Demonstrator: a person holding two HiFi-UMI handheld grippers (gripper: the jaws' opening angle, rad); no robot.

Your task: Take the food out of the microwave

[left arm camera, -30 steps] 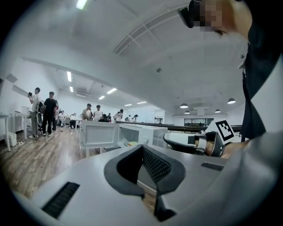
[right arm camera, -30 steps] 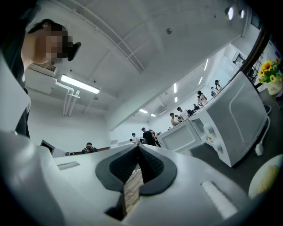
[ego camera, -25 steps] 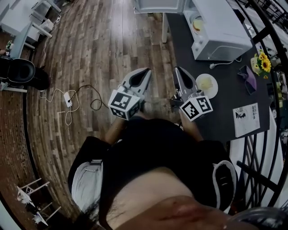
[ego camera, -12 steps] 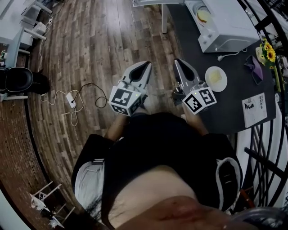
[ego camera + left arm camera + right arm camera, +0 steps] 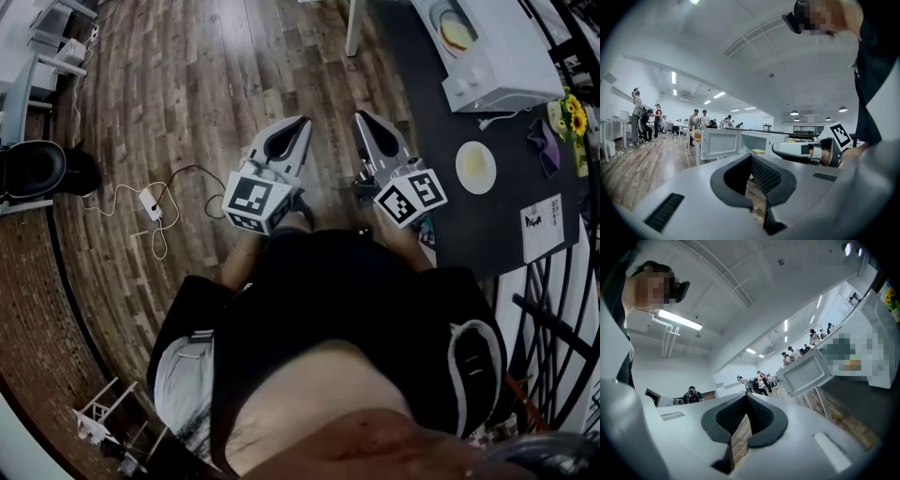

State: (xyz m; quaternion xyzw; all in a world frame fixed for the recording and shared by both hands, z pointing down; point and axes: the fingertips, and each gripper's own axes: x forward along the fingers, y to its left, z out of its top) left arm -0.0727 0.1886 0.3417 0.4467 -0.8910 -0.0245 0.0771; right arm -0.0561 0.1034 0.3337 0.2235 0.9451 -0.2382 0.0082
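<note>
The white microwave stands on the dark table at the upper right, door open, with food on a plate inside. The left gripper view shows its open door and the food in the cavity. A second white plate of pale food rests on the table. My left gripper and right gripper are side by side over the wooden floor, left of the table. Both are shut and empty. The right gripper view shows the open door well ahead.
On the table lie a printed sheet, a purple object and yellow flowers. A white cable with an adapter trails on the floor to the left, near a black chair. Several people stand far off.
I have shifted across the floor with both grippers. In the head view the table, plate and microwave have slid towards the right and upper edges. Both jaws stay shut.
</note>
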